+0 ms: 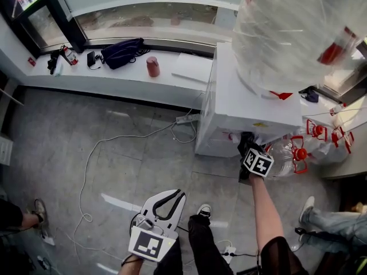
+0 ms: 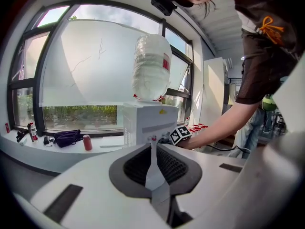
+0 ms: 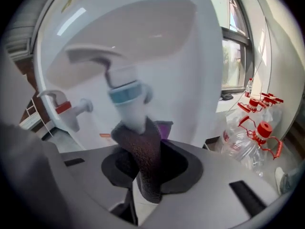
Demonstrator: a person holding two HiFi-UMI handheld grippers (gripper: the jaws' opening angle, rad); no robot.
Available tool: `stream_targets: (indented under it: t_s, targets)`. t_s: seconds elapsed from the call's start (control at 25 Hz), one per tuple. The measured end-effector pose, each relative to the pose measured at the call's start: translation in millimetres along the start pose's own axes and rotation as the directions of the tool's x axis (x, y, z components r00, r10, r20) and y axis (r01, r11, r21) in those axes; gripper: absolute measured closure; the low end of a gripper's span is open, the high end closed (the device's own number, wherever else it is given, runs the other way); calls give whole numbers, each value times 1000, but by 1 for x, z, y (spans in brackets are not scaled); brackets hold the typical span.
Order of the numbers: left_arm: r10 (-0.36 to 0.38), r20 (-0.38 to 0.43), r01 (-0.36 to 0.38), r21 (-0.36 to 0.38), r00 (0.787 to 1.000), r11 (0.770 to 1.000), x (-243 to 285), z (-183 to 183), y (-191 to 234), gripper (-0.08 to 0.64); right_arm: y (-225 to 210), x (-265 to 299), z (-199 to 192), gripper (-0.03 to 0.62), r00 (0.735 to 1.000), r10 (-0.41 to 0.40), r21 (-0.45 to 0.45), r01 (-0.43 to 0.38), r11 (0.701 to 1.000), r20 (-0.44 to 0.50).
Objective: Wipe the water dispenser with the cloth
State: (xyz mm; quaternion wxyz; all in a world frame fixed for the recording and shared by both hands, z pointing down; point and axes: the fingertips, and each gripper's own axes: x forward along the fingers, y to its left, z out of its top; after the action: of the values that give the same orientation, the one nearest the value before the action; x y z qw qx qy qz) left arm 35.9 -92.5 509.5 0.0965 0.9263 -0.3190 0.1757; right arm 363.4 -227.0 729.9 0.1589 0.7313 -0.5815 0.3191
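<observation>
Right gripper [image 3: 145, 149]: jaws clamped on a dark brown, fleecy cloth [image 3: 145, 173]. The cloth fills the gap between them and bunches up past the tips. Its upper fold touches the underside of the white tap with a light-blue collar [image 3: 127, 99] (this tap is motion-blurred, so finer detail is unreadable). A second white tap with a red lever [image 3: 64, 109] sits to its left, clear of the cloth.

Head view: the right gripper is held against the front face of the white box-shaped water dispenser [image 1: 252, 105], just under its top edge, with its marker cube [image 1: 258, 162] facing up. A large clear plastic water bottle [image 1: 287, 30] stands inverted on the dispenser. Empty clear plastic bottles with red caps and handles [image 1: 292, 153] lie on the floor just beside the dispenser, on its right.

Left gripper [image 2: 152, 149]: jaws fully together, only a thin seam between the pads, nothing held. In the head view it hangs low over the grey tiled floor [image 1: 114, 153], well apart from the dispenser and pointed roughly toward it.

Surroundings: a white window ledge [image 1: 103, 79] behind the dispenser carries a red drink can [image 1: 152, 66] and a black bag [image 1: 121, 52]. A white power strip [image 1: 186, 118] lies on the floor near the dispenser's left corner, with a white cable [image 1: 92, 153] trailing from it across the tiles.
</observation>
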Motion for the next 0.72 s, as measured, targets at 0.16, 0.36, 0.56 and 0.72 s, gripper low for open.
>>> stream_targets:
  t_s: [0.16, 0.36, 0.56, 0.72]
  targets:
    - [-30, 13, 30, 7, 999, 1000, 17, 8, -12, 523, -43, -15, 0, 488, 998, -67, -28, 67, 997, -18]
    - [-74, 20, 74, 18, 997, 997, 30, 15, -28, 523, -77, -28, -11, 483, 996, -85, -60, 83, 995, -41]
    - [-72, 10, 72, 19, 997, 997, 33, 7, -26, 523, -90, -41, -31, 486, 992, -114, -29, 112, 993, -61]
    - [-71, -13, 71, 13, 997, 997, 37, -2, -23, 523, -59, -35, -63, 486, 991, -45, -101, 32, 994, -125]
